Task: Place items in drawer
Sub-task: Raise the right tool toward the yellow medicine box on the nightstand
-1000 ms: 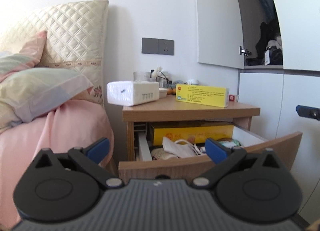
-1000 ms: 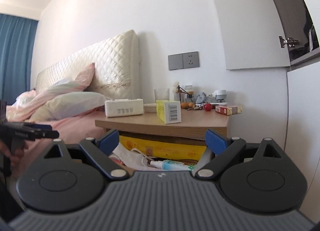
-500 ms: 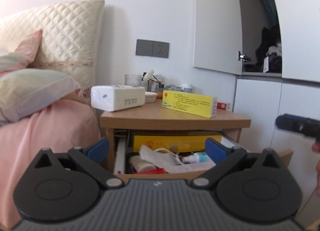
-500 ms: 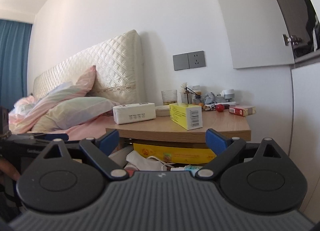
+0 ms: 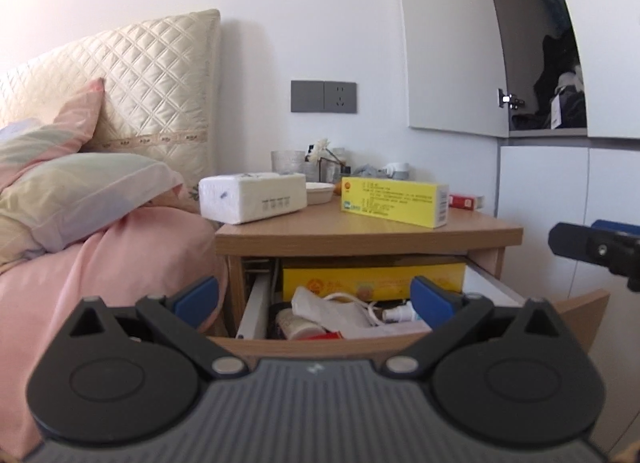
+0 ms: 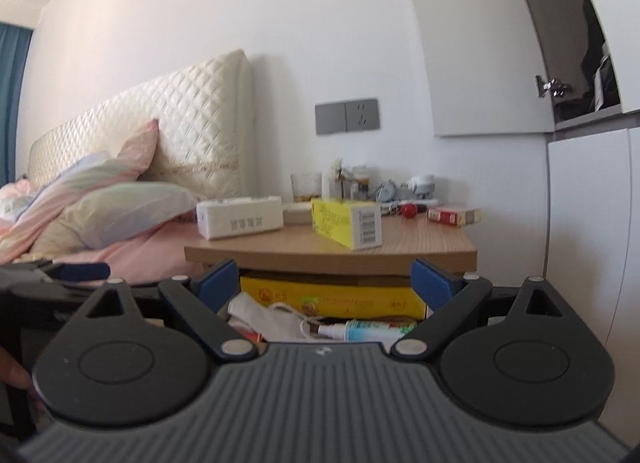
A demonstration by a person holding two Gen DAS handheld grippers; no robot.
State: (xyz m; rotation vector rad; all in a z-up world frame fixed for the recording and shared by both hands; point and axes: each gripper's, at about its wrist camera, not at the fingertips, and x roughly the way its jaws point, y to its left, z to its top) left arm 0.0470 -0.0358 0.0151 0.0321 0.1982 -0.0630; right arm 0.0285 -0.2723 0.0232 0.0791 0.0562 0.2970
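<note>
Fingers wide apart, both empty.

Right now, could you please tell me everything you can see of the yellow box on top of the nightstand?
The yellow box is a long, flat-sided carton, cardboard by its look, printed with small dark text and a red-and-green logo. Its white end flap carries a barcode. It looks closed and rests on a long side on the wooden nightstand top, angled to the front edge, right of the white tissue pack. Nothing grips it.
</note>
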